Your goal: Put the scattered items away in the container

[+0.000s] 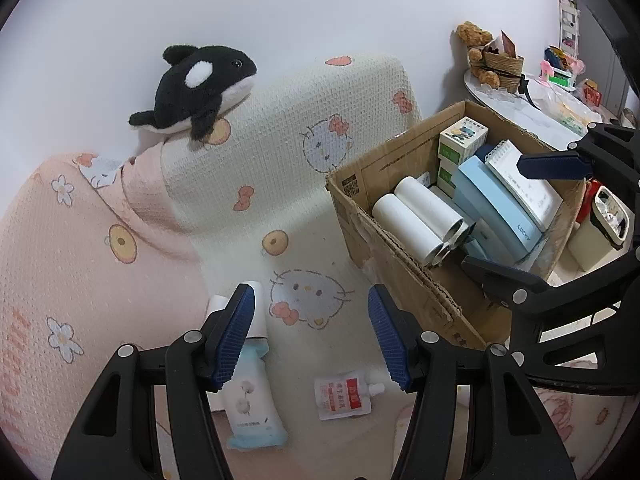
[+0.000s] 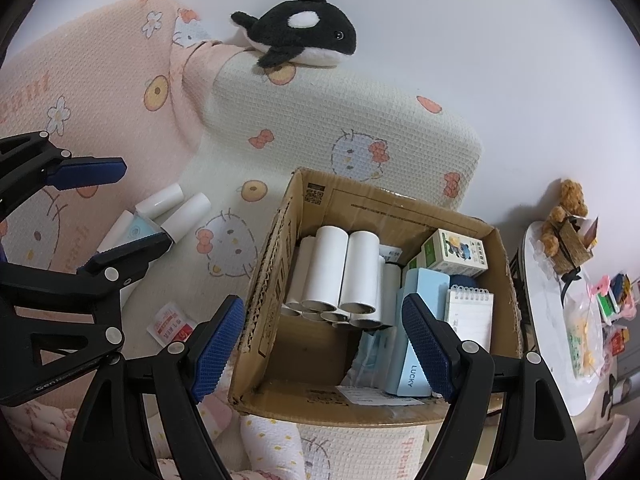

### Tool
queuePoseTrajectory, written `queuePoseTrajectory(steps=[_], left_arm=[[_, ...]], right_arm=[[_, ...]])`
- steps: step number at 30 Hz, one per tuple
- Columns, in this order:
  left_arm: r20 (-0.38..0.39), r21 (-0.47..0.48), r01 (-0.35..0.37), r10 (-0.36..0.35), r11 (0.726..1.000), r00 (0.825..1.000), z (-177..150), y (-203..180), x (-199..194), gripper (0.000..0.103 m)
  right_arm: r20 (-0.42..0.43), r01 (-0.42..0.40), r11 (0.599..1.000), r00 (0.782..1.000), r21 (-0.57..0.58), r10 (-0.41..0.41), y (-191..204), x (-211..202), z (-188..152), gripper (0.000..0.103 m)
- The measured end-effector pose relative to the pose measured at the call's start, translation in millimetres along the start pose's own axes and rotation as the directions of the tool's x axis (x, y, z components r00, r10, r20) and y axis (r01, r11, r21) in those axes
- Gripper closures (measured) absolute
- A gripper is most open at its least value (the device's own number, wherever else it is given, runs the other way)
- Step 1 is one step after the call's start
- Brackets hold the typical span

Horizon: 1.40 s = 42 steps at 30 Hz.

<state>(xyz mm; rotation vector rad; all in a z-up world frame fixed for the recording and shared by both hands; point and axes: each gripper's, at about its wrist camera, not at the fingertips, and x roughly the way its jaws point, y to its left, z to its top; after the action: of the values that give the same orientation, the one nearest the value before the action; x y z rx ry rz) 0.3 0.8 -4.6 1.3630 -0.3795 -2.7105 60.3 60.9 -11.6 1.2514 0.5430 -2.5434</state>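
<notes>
- Left gripper: jaws held wide open, nothing gripped, above the bed cover.
- Right gripper: jaws wide open, empty, over the cardboard box.
- Tube and sachet are seen on the cover, left of the box.
- White rolls are packed inside.

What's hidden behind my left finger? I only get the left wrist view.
Observer: At least two white-capped tubes, lying side by side on the bedcover.
Operator: Is there still room in the box for them?
Observer: Yes. The cardboard box has bare floor showing in front of the stacked paper rolls, at its near left corner.
</notes>
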Motion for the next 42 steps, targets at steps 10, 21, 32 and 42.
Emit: queuePoseTrajectory(steps=[10,21,32,42], left_arm=[[0.001,0.014,-0.001,0.001,1.000,1.000,4,-4,1,0.040],[0.005,0.016,-0.004,0.004,1.000,1.000,6,-4,0,0.040],[0.008,0.009,0.011,-0.011,1.000,1.000,5,-2,0,0.040],[0.028,-0.057,0.009,-0.008,0.998,1.000,3,14,-4,0.040]], right_arm=[[0.001,-0.013,1.000,1.000,0.004,0.013,-4,0,-2,0.024],[0.003,-0.016,1.000,1.000,0.009,0.016,-8,-1,-3,0.024],[0.000,-0.018,1.000,1.000,-0.002,0.018,-4,1,-2,0.024],[0.014,-0.104,0.993,0.994,-0.062,0.105,3,4,1,0.024]])
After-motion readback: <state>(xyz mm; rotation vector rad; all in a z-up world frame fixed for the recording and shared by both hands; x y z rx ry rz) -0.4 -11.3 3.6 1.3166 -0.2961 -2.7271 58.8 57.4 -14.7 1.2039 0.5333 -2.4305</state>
